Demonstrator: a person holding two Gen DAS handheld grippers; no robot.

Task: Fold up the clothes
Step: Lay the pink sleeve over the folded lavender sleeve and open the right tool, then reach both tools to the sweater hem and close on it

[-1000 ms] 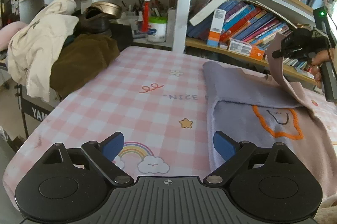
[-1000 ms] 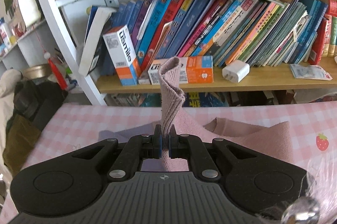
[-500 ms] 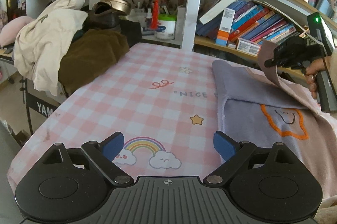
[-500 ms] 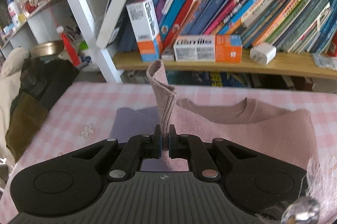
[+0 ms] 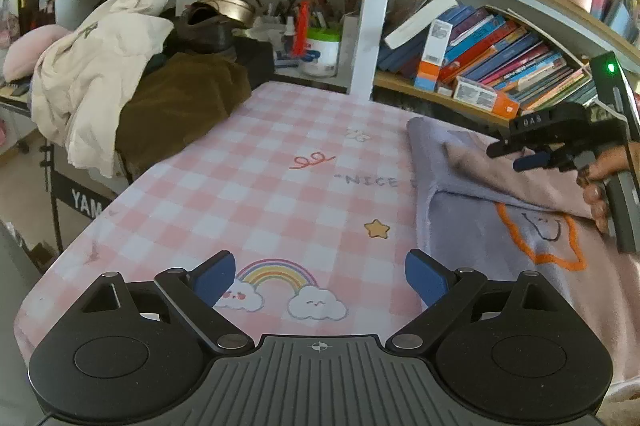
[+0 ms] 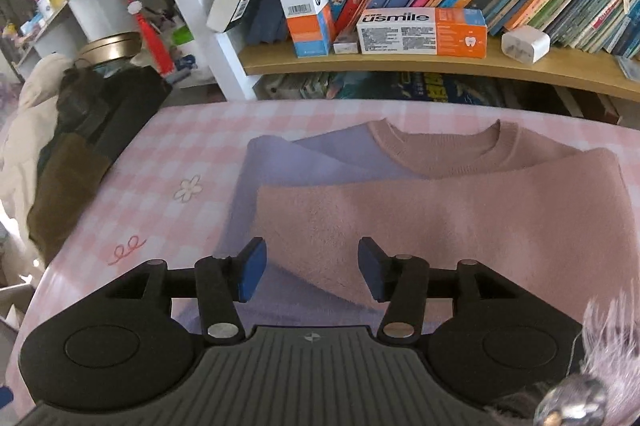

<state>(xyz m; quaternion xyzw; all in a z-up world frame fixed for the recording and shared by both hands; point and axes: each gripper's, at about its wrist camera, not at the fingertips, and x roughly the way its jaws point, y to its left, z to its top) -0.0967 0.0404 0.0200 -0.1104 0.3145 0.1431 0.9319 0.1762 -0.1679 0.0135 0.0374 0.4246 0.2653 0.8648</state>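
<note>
Both tongs stand spread and empty: left tongs (image 5: 320, 276) at lower centre, right tongs (image 6: 310, 272) over the sweater (image 6: 460, 209), which lies mid-frame on the checked surface (image 6: 168, 161), one side flap laid across. Smooth that flap before any further fold.

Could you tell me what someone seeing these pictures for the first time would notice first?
Probably the pink and lilac sweater with a sleeve folded across it, lying on the pink checked tablecloth under the open right gripper. Behind it a crowded bookshelf holds bright books and two usmile boxes, and a heap of clothes sits at the table's far left.
</note>
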